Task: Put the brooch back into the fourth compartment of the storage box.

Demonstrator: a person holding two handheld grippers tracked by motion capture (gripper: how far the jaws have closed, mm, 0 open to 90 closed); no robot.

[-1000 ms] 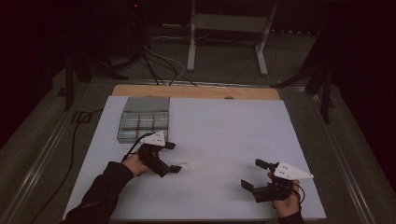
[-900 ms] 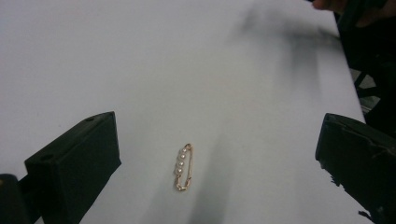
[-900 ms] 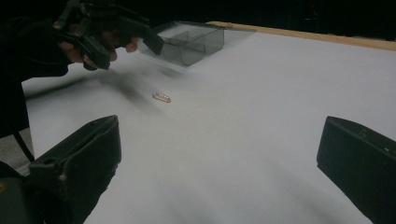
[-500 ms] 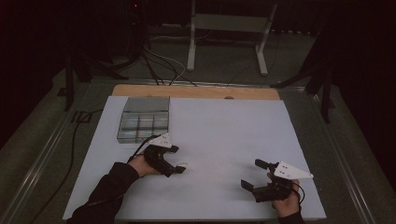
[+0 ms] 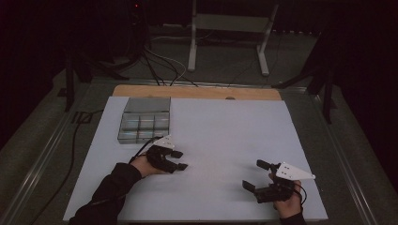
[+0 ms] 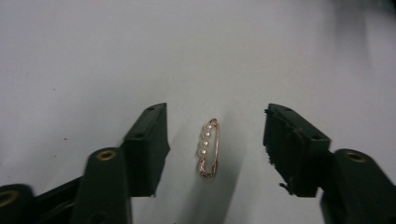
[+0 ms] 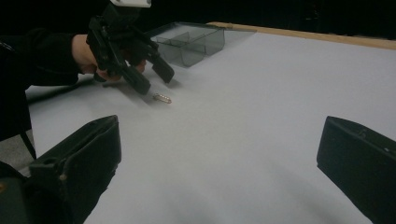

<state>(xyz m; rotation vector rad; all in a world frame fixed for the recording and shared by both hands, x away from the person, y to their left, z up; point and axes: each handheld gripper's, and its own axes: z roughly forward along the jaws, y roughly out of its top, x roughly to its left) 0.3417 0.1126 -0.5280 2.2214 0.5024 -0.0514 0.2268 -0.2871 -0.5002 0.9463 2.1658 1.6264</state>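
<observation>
The left gripper [image 6: 212, 140] is hanging right over a small gold pin with a row of pearls [image 6: 209, 147], which is lying flat on the white table [image 5: 225, 136]. The pin's long axis is running along the jaws' own direction, so the pads would be meeting its long sides. The jaws have just been closing, yet both are standing clear of the pin, a gap showing on either side; nothing is gripped. The right gripper [image 5: 257, 176] is resting well apart toward the table's near edge, jaws spread and empty, so the left hand is much the nearer. A clear compartment box [image 5: 144, 122] is sitting just beyond the left hand. From above, the pin is too small to make out, and the clasp side is hard to tell.
</observation>
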